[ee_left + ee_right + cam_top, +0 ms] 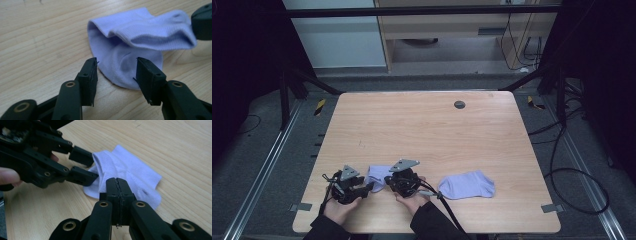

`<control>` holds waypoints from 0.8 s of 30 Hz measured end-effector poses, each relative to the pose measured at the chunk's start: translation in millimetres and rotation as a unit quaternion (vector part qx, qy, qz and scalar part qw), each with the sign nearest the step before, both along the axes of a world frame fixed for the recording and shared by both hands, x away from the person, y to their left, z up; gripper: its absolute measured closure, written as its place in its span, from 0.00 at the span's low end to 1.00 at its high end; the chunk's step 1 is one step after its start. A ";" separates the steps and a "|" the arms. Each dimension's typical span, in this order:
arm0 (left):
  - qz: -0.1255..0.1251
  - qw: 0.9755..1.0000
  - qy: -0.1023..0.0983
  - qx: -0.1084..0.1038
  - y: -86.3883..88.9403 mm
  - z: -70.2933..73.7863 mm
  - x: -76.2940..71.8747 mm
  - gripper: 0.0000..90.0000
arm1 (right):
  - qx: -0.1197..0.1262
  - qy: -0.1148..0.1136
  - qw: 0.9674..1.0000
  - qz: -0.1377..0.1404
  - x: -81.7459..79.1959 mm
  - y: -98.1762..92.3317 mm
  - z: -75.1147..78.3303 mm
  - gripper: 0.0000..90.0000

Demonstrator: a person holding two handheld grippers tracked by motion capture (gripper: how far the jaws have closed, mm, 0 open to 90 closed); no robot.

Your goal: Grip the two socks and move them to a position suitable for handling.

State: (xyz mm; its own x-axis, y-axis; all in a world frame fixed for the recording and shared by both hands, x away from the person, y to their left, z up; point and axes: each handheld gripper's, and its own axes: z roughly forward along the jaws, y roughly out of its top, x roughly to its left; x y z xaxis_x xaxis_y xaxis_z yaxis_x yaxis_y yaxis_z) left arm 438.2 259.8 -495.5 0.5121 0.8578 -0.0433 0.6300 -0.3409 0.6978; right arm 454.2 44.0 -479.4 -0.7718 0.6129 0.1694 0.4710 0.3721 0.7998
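A small lilac sock (376,174) lies near the table's front edge, between my two grippers. My left gripper (117,72) is open, and the sock's (140,32) rounded near edge lies on the wood between its pads without being pressed. In the right gripper view the left gripper (87,166) straddles one end of the sock (132,170). My right gripper (117,186) has its jaws together, pinching the fabric's edge and lifting one layer off the table. The right gripper's body (202,22) shows at the sock's far end. Both the left gripper (368,186) and the right gripper (387,180) sit close together.
A second lilac sock (467,185) lies flat to the right of my right hand. The wooden table (422,130) has a dark round cap (459,104) near its far edge. Cables and frame rails run along the floor on both sides.
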 end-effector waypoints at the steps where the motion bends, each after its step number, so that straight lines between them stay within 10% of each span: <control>1: -0.002 1.000 0.000 0.000 -0.3 0.1 0.3 0.61 | 0.003 0.000 1.000 -0.002 -0.2 -0.3 0.7 1.00; 9: -0.006 1.000 0.014 -0.002 0.0 2.9 0.3 0.93 | 0.024 -0.010 0.999 -0.018 0.6 -5.7 7.3 1.00; 24: -0.032 0.999 0.027 0.005 5.3 10.1 -2.2 0.95 | 0.023 -0.024 0.991 -0.131 21.3 -27.9 14.4 1.00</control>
